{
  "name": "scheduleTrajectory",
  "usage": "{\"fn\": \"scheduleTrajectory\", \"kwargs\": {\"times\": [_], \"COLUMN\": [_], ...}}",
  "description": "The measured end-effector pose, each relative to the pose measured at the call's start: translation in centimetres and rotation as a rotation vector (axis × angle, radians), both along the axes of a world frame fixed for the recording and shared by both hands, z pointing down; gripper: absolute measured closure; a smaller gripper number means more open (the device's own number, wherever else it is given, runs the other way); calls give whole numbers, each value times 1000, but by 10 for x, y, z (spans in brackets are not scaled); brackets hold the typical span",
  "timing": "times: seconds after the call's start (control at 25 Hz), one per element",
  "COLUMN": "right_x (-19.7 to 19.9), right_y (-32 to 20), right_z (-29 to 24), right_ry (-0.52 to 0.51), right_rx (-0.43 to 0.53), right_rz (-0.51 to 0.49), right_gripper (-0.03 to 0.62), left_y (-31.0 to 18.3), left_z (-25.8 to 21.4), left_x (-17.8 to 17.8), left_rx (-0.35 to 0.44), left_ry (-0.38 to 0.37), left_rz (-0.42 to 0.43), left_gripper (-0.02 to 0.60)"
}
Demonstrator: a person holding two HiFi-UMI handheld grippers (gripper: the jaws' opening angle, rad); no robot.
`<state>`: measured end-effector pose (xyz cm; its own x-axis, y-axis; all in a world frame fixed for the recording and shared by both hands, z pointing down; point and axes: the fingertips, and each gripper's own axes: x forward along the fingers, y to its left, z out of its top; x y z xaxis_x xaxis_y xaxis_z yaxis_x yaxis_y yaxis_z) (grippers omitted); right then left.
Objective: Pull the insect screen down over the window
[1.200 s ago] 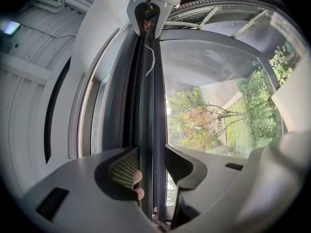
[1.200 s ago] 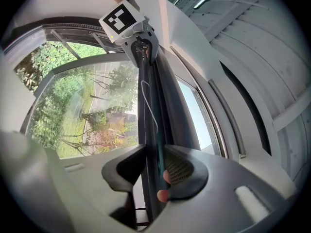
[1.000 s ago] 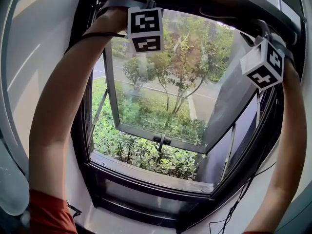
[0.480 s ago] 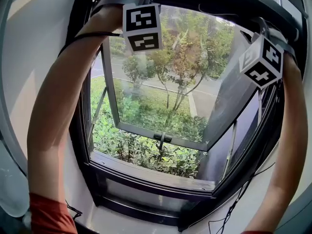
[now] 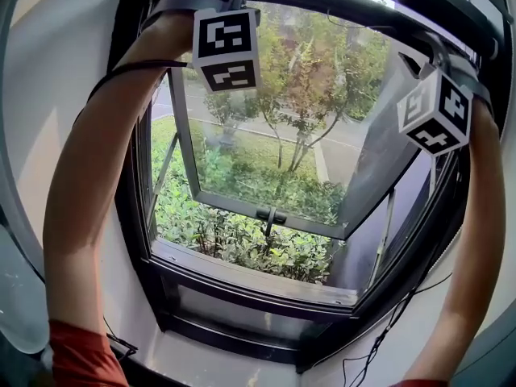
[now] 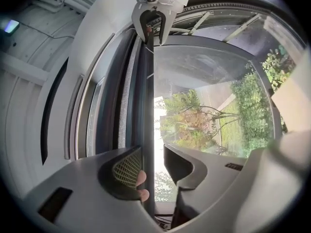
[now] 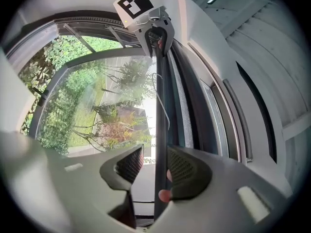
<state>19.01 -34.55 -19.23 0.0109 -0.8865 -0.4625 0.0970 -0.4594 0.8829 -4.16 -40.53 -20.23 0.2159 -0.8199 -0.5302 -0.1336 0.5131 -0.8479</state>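
The insect screen's dark pull bar (image 6: 147, 106) runs along the top of the window frame. In the left gripper view it passes between the jaws of my left gripper (image 6: 153, 154). It lies against the left pad and a gap shows at the right pad. My right gripper (image 7: 154, 154) straddles the same bar (image 7: 162, 110) further along. Its jaws are closing, with the bar against the right pad and clear of the left one. In the head view both arms reach up, and the marker cubes (image 5: 226, 47) (image 5: 437, 110) hide the jaws.
The glass sash (image 5: 266, 135) is tilted outward, its handle (image 5: 270, 214) at the lower edge. Trees and a hedge lie outside. The dark sill (image 5: 242, 272) is below and a cable (image 5: 387, 337) hangs at the lower right. White wall flanks the frame.
The left marker cube has drifted slightly left. The window has shifted up in the head view, and a bright strip now shows along the top of the frame.
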Motion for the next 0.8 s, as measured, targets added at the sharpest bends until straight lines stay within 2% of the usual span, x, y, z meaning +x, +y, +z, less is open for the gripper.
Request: {"fn": "scheduleTrajectory", "kwargs": {"times": [0.52,0.8], "right_x": [-2,-2], "right_y": [5,7], "right_z": [53,91], "right_ry": [-20,-34], "right_rx": [-50,-95], "right_rz": [-44,-50], "right_gripper": [450,450], "left_y": [5,7], "left_z": [58,95], "left_x": [-1,-1], "left_rx": [-56,-116], "left_ry": [-32,-52], "left_rz": [35,51], "left_gripper": [437,439]}}
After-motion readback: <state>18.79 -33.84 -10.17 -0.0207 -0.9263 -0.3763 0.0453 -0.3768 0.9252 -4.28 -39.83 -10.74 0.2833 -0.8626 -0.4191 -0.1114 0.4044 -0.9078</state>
